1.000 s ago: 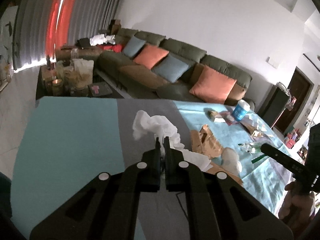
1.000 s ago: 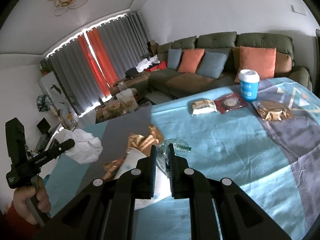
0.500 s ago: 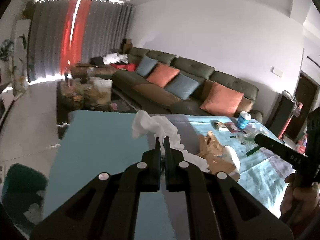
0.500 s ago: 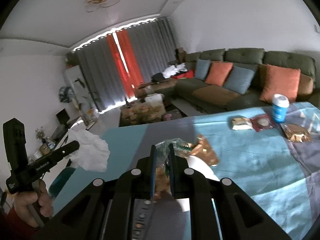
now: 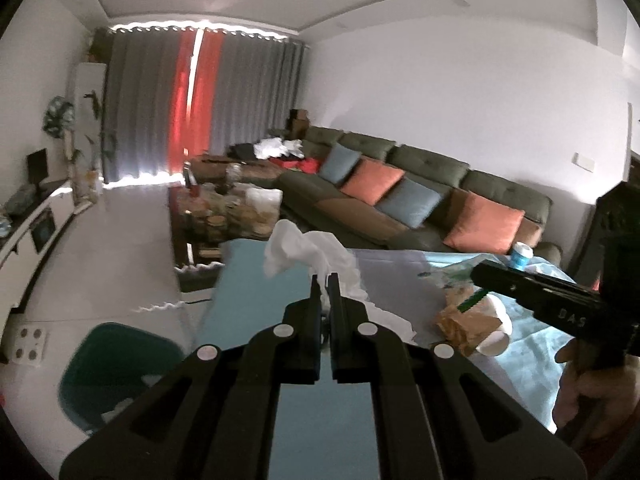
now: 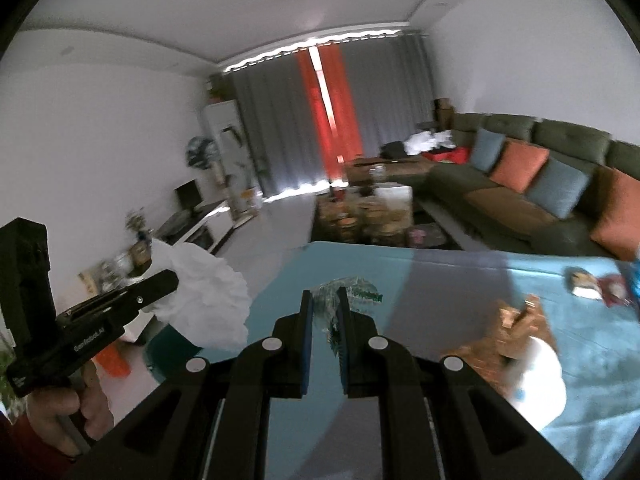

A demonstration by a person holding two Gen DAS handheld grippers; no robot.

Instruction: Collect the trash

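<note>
My left gripper [image 5: 326, 280] is shut on a crumpled white tissue [image 5: 308, 254] and holds it above the table's left end; the tissue also shows in the right wrist view [image 6: 208, 300]. My right gripper [image 6: 325, 296] is shut on a clear plastic wrapper with green print [image 6: 352, 290], also lifted above the table. A dark green bin [image 5: 120, 364] stands on the floor left of the table, below and left of the left gripper; it shows in the right wrist view [image 6: 168, 350] under the tissue.
The table [image 6: 440, 280] has a teal and grey cloth. On it lie brown paper wrappers [image 5: 464, 320], a white paper cup [image 6: 536, 384], snack packets [image 6: 588, 286] and a blue cup [image 5: 520, 254]. A sofa with cushions [image 5: 400, 188] and a cluttered coffee table [image 5: 224, 212] stand behind.
Both grippers have swung left, away from the table's middle towards its left end, each carrying its piece of trash. The green bin has come into view below.
</note>
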